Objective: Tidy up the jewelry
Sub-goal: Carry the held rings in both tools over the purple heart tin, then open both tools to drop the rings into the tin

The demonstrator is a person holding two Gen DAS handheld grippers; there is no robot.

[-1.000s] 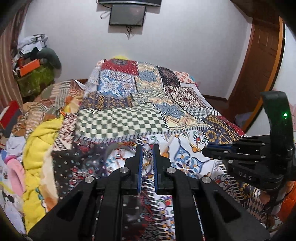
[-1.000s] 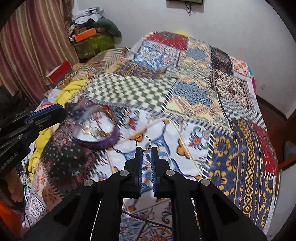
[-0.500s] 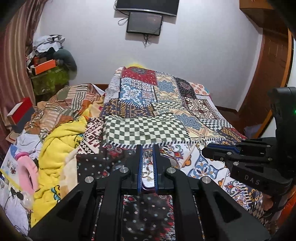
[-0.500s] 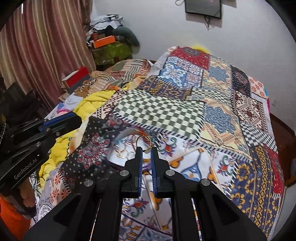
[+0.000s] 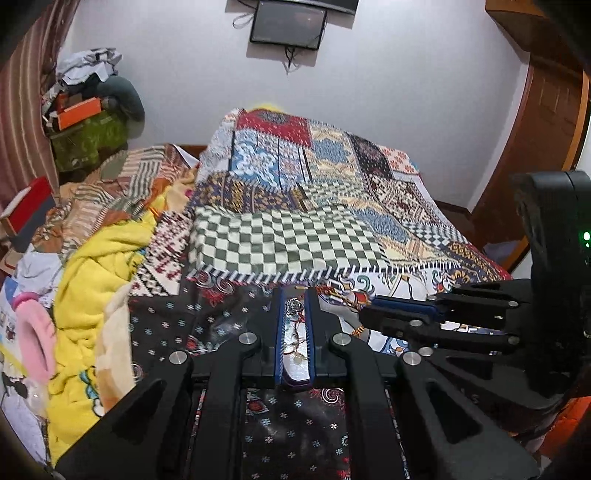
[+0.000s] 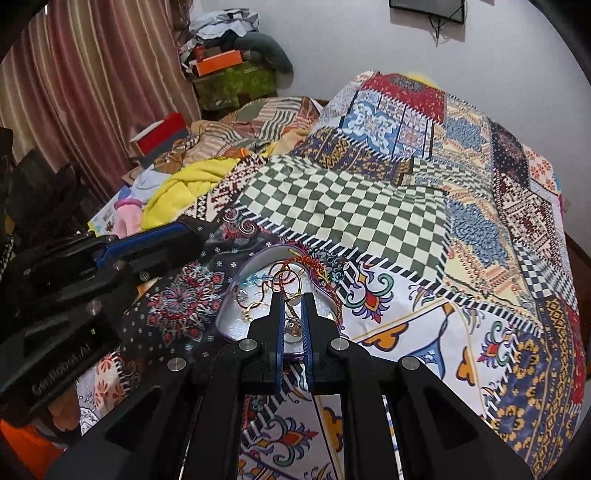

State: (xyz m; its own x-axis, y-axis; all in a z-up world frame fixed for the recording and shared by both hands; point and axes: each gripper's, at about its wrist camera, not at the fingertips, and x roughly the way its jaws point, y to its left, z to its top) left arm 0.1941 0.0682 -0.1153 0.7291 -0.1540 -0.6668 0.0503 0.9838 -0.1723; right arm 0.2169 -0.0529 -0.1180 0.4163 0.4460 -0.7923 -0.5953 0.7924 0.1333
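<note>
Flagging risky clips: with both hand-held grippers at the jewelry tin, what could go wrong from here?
Tangled chains in the tin lie at the tips of the right hand-held gripper and could snag and drag out. The tin sits on a wrinkled bedspread, so a push may tip it. The left hand-held gripper is close; a bump is possible.

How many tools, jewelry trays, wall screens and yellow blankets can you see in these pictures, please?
Tools: 2, the left tool and the right tool
Jewelry tray: 1
Wall screen: 1
Yellow blanket: 1
Total: 5
</note>
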